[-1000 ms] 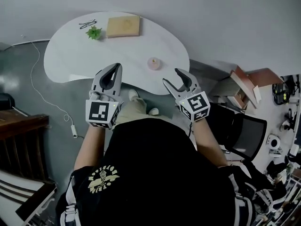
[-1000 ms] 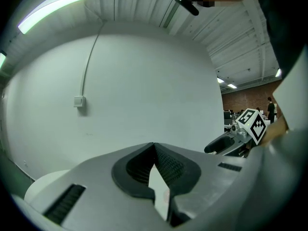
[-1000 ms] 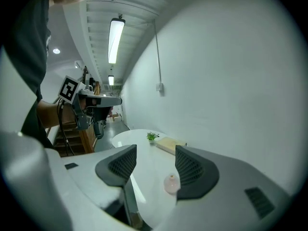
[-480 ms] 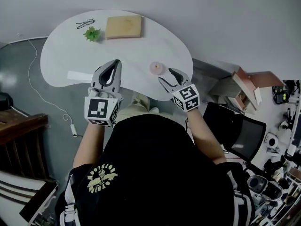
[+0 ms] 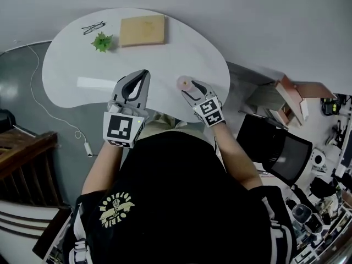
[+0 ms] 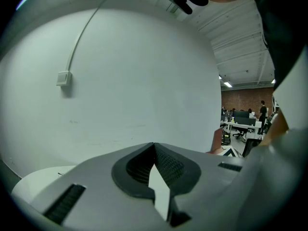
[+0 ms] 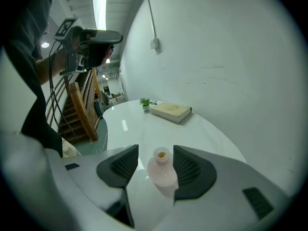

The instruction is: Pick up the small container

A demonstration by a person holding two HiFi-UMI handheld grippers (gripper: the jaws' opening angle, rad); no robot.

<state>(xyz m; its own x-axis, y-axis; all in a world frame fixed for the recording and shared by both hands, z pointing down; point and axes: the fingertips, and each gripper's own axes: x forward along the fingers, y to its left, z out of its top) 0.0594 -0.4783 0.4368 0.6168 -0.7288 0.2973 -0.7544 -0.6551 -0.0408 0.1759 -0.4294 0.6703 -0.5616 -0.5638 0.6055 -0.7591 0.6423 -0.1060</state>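
Note:
The small container (image 5: pixel 183 83) is a pale pink, narrow-necked pot standing upright near the front edge of the white table (image 5: pixel 82 65). In the right gripper view the container (image 7: pixel 162 173) stands between the two dark pads of my right gripper (image 7: pixel 156 150). Its jaws are closing, and a gap still shows on the left side. From the head view, the right gripper (image 5: pixel 190 87) reaches over the table's edge to the pot. My left gripper (image 5: pixel 144 72) hovers at the table's front edge, left of the pot, jaws shut on nothing. The left gripper (image 6: pixel 154 146) faces a bare wall.
At the far side of the table lie a tan book (image 5: pixel 143 30), a small green plant (image 5: pixel 102 41) and a pair of glasses (image 5: pixel 92 27). A black chair (image 5: pixel 275 147) stands to the right, wooden stairs (image 5: pixel 22 147) to the left, and a white cable (image 5: pixel 52 117) runs on the floor.
My right gripper has moved forward and left over the table's edge until its jaws straddle the pink container. The left gripper has shifted slightly forward.

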